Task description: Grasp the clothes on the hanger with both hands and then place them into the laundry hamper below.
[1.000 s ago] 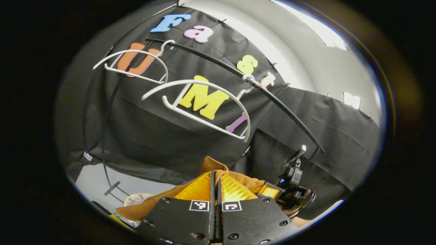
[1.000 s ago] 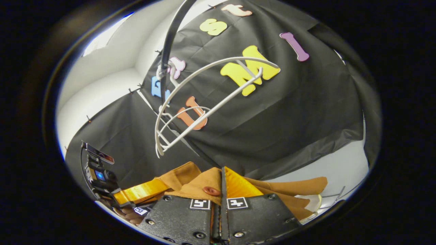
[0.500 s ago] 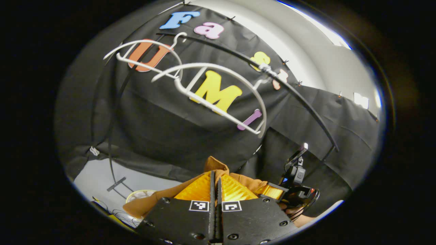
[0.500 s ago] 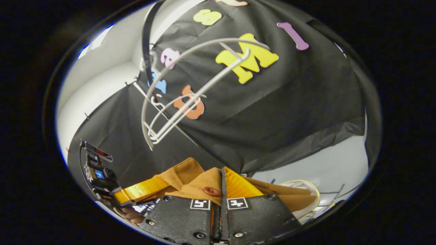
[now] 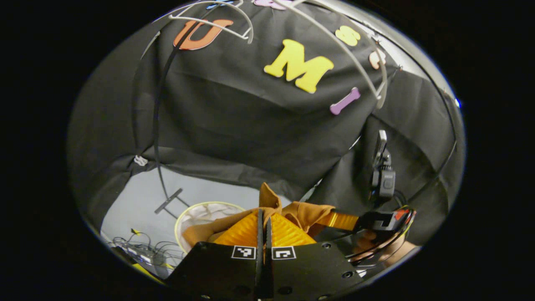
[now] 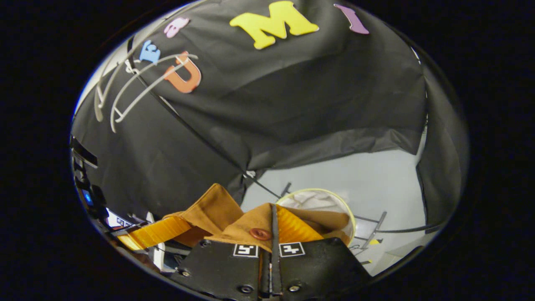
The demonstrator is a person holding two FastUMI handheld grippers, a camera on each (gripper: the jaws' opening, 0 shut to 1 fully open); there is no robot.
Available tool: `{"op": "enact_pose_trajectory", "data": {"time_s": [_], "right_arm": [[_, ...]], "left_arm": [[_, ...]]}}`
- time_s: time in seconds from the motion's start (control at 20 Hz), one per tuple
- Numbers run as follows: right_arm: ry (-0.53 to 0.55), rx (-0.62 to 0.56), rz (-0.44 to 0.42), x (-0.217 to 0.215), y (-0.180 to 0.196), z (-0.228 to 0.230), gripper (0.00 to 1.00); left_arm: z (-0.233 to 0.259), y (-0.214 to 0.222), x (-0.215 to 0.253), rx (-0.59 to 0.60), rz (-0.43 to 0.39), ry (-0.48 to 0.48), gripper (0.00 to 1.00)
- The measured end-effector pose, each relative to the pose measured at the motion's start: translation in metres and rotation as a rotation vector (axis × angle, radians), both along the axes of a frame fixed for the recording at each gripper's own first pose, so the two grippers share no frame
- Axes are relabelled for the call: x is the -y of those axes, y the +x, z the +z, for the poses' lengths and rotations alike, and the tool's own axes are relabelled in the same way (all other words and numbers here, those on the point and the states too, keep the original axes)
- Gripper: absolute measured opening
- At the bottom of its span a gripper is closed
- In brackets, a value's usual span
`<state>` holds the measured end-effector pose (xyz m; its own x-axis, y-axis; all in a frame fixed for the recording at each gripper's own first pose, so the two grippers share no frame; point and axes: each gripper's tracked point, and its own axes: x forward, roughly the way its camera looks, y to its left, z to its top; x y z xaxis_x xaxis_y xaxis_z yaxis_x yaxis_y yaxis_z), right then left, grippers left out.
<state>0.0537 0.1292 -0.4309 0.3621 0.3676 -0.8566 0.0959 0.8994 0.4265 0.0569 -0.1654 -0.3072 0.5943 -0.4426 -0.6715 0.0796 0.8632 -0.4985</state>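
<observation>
With both our left gripper (image 5: pixel 263 221) and right gripper (image 6: pixel 273 219) clamped on the brown shirt (image 6: pixel 217 209), already off the white hangers (image 5: pixel 359 62), only dropping it into the laundry hamper (image 6: pixel 349 211) beyond our jaws remains.

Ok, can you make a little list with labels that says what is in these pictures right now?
Garment: brown cloth shirt with a round button, held in the air between both tongs
Left tongs: shut on the shirt
Right tongs: shut on the shirt
Hangers: bare white plastic hangers up on the black rail
Hamper: round white laundry hamper with a yellow rim, below the shirt
Shirt in hamper: not yet
</observation>
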Motion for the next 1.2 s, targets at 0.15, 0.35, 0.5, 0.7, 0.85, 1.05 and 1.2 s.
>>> {"op": "enact_pose_trajectory", "data": {"time_s": [0.15, 0.35, 0.5, 0.7, 0.85, 1.05, 1.2], "right_arm": [[-0.062, -0.105, 0.044, -0.004, -0.003, -0.034, 0.06], [-0.103, -0.138, 0.089, -0.009, -0.020, -0.037, 0.26], [-0.153, -0.128, 0.087, 0.001, -0.023, -0.040, 0.44], [-0.230, -0.087, 0.040, 0.029, -0.033, -0.027, 0.63], [-0.296, -0.042, -0.025, 0.046, -0.046, -0.010, 0.64], [-0.400, 0.023, -0.112, 0.073, -0.072, 0.020, 0.67], [-0.492, 0.096, -0.139, 0.092, -0.082, 0.050, 0.64]], "left_arm": [[-0.030, -0.009, -0.004, -0.075, -0.021, 0.082, 0.00], [-0.057, -0.013, -0.019, -0.148, -0.015, 0.188, 0.01], [-0.071, -0.018, -0.023, -0.209, -0.017, 0.223, 0.14], [-0.087, -0.037, -0.028, -0.274, -0.016, 0.226, 0.51], [-0.087, -0.053, -0.039, -0.297, -0.008, 0.249, 0.95], [-0.086, -0.063, -0.055, -0.266, -0.060, 0.347, 1.00], [-0.069, -0.063, -0.061, -0.208, -0.072, 0.402, 0.97]]}}
